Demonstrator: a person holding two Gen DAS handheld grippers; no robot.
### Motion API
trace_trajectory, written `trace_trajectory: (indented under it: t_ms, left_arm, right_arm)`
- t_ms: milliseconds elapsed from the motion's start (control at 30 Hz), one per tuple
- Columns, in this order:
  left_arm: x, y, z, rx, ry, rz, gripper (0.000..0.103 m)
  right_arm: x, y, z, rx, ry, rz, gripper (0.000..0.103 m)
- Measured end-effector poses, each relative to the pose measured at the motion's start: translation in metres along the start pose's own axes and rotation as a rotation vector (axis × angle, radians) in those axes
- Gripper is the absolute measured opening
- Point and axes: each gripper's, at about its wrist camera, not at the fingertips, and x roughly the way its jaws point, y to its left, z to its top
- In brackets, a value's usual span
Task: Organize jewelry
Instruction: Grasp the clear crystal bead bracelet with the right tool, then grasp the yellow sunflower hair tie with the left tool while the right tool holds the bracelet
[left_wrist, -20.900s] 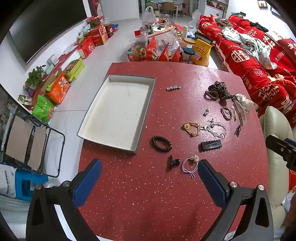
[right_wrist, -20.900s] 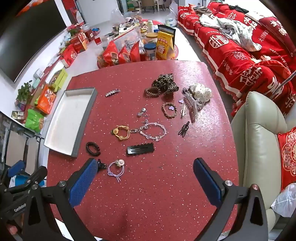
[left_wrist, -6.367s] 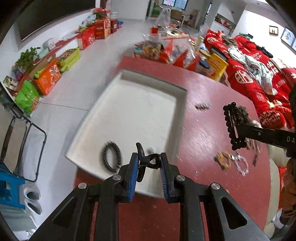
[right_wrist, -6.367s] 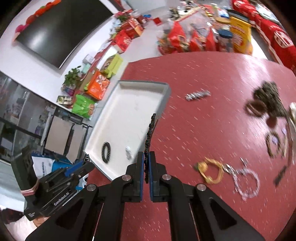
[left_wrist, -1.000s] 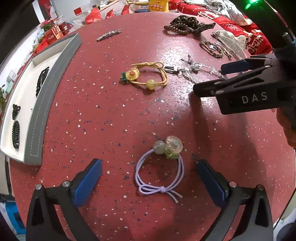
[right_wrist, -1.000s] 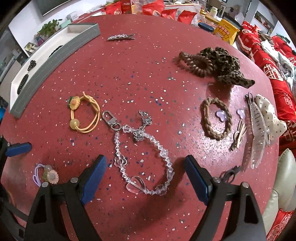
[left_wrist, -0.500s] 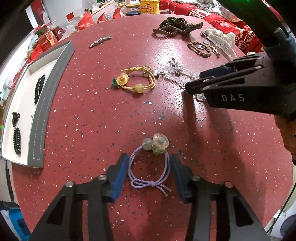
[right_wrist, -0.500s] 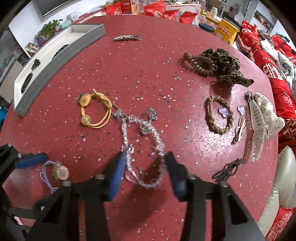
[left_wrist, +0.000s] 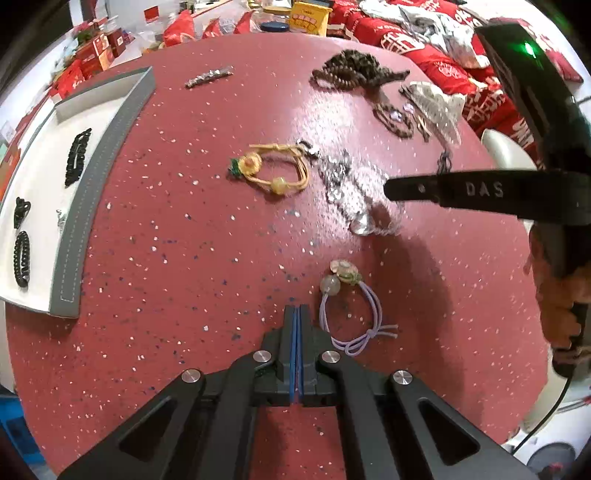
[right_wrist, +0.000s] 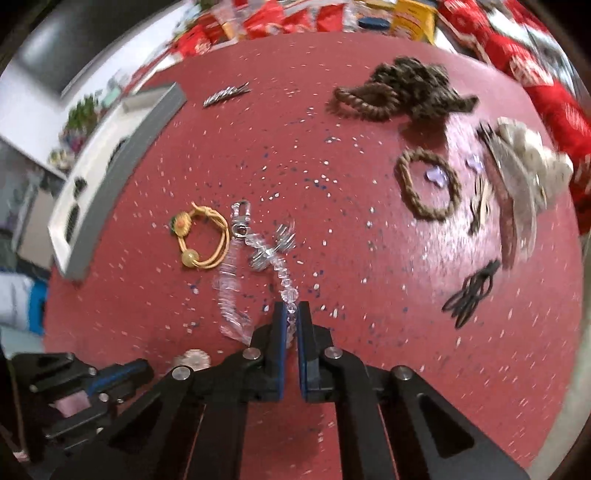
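Note:
My left gripper (left_wrist: 296, 308) is shut and empty; the purple hair tie with beads (left_wrist: 349, 308) lies on the red table just right of its fingers. My right gripper (right_wrist: 290, 310) is shut on the crystal bead bracelet (right_wrist: 258, 254), which trails up and left from the tips; it also shows in the left wrist view (left_wrist: 351, 192) under the right gripper's arm. A yellow cord bracelet (left_wrist: 271, 171) lies beside it. The white tray (left_wrist: 70, 229) at the left holds three black hair pieces (left_wrist: 77, 157).
Far side of the table: a silver hair clip (left_wrist: 208, 77), brown scrunchies (left_wrist: 356, 72), a brown braided ring (right_wrist: 428, 188), a pale claw clip (right_wrist: 524, 188), a black clip (right_wrist: 472, 295). Snack bags and red sofa lie beyond.
Both grippers closed. The left one shut beside the purple hair tie without catching it. The right one closed on the crystal bracelet, whose loop has been drawn narrow.

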Motion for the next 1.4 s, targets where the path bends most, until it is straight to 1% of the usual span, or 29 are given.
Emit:
trace_trajectory:
  t_ms: [100,267,500,600,633,667,700,733,767,800,867,1100,1400]
  left_arm:
    - [-0.008,0.003,0.000,-0.005,-0.012,-0.005,0.001]
    - [-0.014,0.005,-0.001,-0.015,-0.014,-0.016,0.001]
    - [-0.010,0.008,0.005,-0.064,-0.014,0.012,0.001]
    - [-0.007,0.012,0.011,-0.072,-0.014,0.038,0.002]
    - [-0.005,0.013,0.013,-0.073,-0.013,0.044,0.007]
    - [-0.005,0.014,0.015,-0.077,-0.013,0.046,0.044]
    - [-0.006,0.016,0.016,-0.092,-0.023,0.052,0.091]
    - [-0.010,0.018,0.018,-0.113,-0.060,0.070,0.101]
    - [-0.014,0.019,0.019,-0.121,-0.085,0.077,0.101]
    - [-0.014,0.019,0.023,-0.117,-0.086,0.069,0.101]
    - [-0.011,0.019,0.029,-0.114,-0.078,0.075,0.101]
    - [0.006,0.013,0.051,-0.093,-0.085,0.090,0.101]
    - [0.039,0.010,0.082,-0.061,-0.078,0.118,0.101]
  right_arm:
    - [-0.007,-0.006,-0.004,0.042,-0.003,0.034,0.005]
    - [-0.019,-0.009,-0.014,0.077,-0.015,0.066,0.005]
    - [-0.043,-0.017,-0.019,0.131,-0.051,0.119,0.005]
    - [-0.051,-0.021,-0.022,0.159,-0.070,0.144,0.005]
    - [-0.053,-0.022,-0.021,0.168,-0.076,0.152,0.005]
    - [-0.056,-0.024,-0.022,0.177,-0.084,0.160,0.005]
    - [-0.058,-0.025,-0.021,0.185,-0.090,0.166,0.005]
    - [-0.059,-0.025,-0.020,0.190,-0.095,0.168,0.005]
    - [-0.062,-0.027,-0.020,0.198,-0.103,0.177,0.005]
    - [-0.064,-0.028,-0.020,0.206,-0.110,0.186,0.005]
    - [-0.069,-0.031,-0.020,0.214,-0.120,0.197,0.005]
    - [-0.081,-0.030,-0.020,0.226,-0.146,0.223,0.005]
    - [-0.090,-0.032,-0.026,0.233,-0.159,0.230,0.005]
